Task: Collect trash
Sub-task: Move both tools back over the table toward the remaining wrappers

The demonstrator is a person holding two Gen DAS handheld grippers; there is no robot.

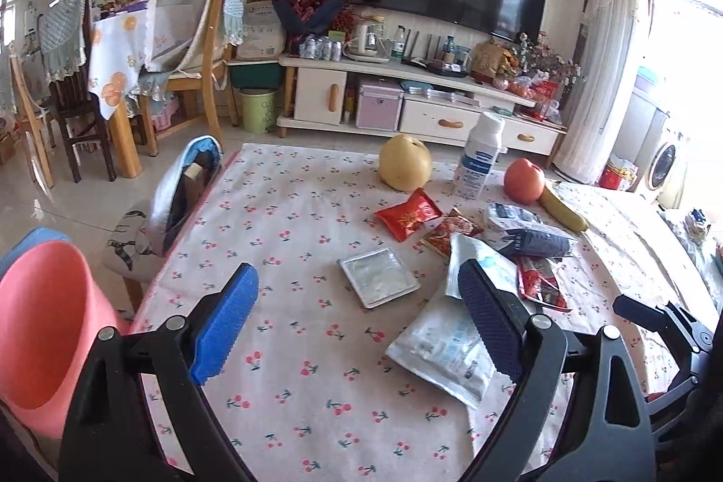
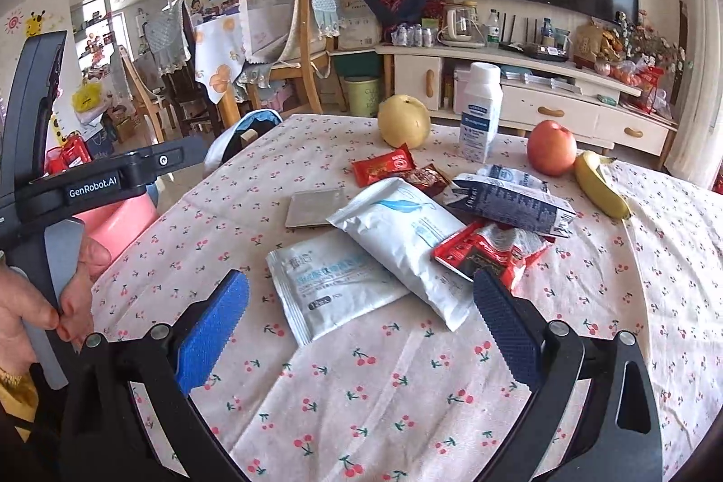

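Nothing looks collected yet: wrappers, white pouches (image 2: 397, 238) and a flattened carton (image 2: 513, 199) lie scattered at the tabletop's (image 2: 406, 391) centre, a pink bin (image 1: 40, 324) waiting at nine o'clock. Both the left gripper (image 1: 361, 321) and right gripper (image 2: 361, 328) hover with fingers spread wide, holding and touching nothing.

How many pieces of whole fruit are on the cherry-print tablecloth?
3, all at the table's far side: a yellow pear left of the white bottle, a red apple right of it, and a banana beside the apple. None seems hidden.
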